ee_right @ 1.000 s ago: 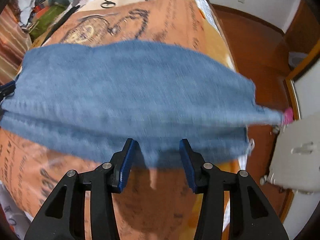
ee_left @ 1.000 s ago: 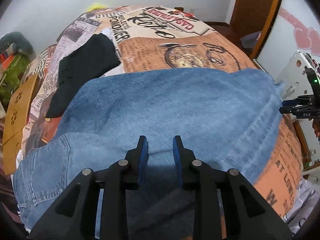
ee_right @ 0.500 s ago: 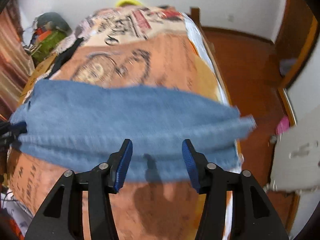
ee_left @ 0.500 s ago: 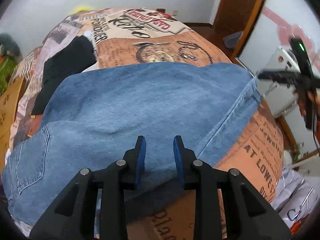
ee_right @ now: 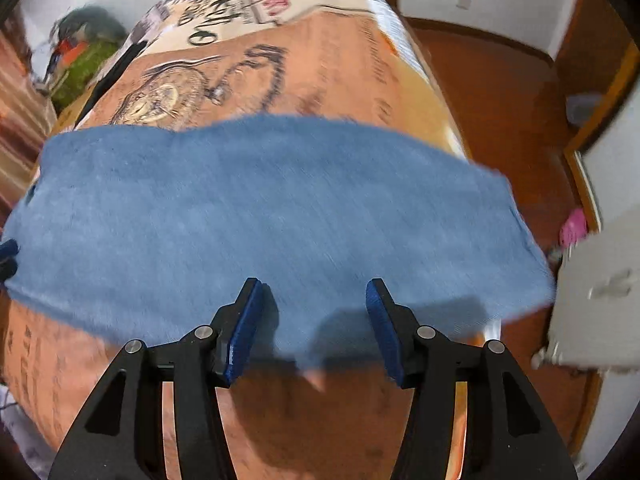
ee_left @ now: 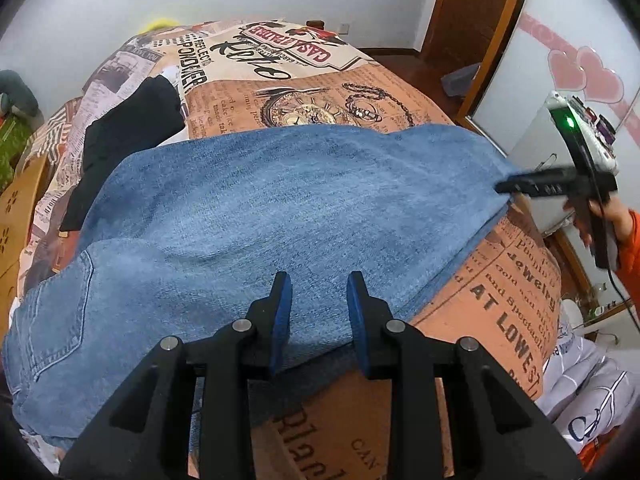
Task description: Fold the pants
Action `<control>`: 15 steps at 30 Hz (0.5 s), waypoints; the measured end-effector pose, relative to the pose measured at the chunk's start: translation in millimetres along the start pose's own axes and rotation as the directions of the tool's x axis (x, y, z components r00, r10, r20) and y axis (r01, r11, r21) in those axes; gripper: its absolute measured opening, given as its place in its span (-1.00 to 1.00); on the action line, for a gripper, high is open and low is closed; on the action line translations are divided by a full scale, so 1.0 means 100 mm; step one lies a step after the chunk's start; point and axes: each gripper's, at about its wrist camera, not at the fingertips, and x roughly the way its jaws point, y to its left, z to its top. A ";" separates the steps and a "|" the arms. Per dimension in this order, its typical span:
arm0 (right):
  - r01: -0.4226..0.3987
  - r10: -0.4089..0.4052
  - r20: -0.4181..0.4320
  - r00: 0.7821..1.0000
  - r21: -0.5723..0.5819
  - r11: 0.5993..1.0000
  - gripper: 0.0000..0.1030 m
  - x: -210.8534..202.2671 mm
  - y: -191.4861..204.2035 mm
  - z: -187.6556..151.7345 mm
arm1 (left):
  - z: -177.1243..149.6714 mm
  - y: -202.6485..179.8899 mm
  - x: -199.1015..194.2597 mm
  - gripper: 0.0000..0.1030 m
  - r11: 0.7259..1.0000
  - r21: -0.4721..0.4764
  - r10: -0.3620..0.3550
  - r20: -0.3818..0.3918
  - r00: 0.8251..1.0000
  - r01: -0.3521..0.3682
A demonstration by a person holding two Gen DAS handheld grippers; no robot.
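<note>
Blue denim pants (ee_left: 272, 216) lie across the printed bedspread (ee_left: 320, 92), with a back pocket at the lower left of the left wrist view. My left gripper (ee_left: 319, 292) is open and empty, its fingers just above the near edge of the denim. My right gripper (ee_right: 312, 300) is open and empty over the leg-end edge of the pants (ee_right: 260, 216). It also shows in the left wrist view (ee_left: 508, 187) at the right end of the denim, held by a hand in an orange sleeve.
A black garment (ee_left: 120, 136) lies on the bed beyond the pants at left. A wooden headboard piece (ee_left: 16, 216) stands at far left. A white appliance (ee_right: 600, 292) and a wood floor (ee_right: 500, 96) lie right of the bed. White bags (ee_left: 592, 392) sit below the bed edge.
Both grippers have drawn back from the denim and risen. The right gripper's jaws have spread wider. The pants lie flatter on the bed.
</note>
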 end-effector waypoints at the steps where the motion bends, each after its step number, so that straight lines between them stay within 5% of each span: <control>1: 0.004 -0.004 0.001 1.000 0.014 1.000 -0.03 -0.04 -0.06 -0.06 | 0.00 0.00 -0.01 -0.46 1.000 -0.001 0.000 0.004 1.000 0.000; 7: 0.046 -0.048 0.072 0.996 0.036 0.998 -0.03 -0.37 -0.10 -0.06 | 0.08 0.27 -0.28 -0.42 0.995 -0.075 0.073 0.084 0.994 -0.067; 15: 0.004 0.039 0.254 0.966 -0.164 0.986 -0.03 -0.75 0.86 0.51 | 0.04 1.20 -0.84 -0.04 0.940 -0.252 0.278 0.175 0.944 -0.230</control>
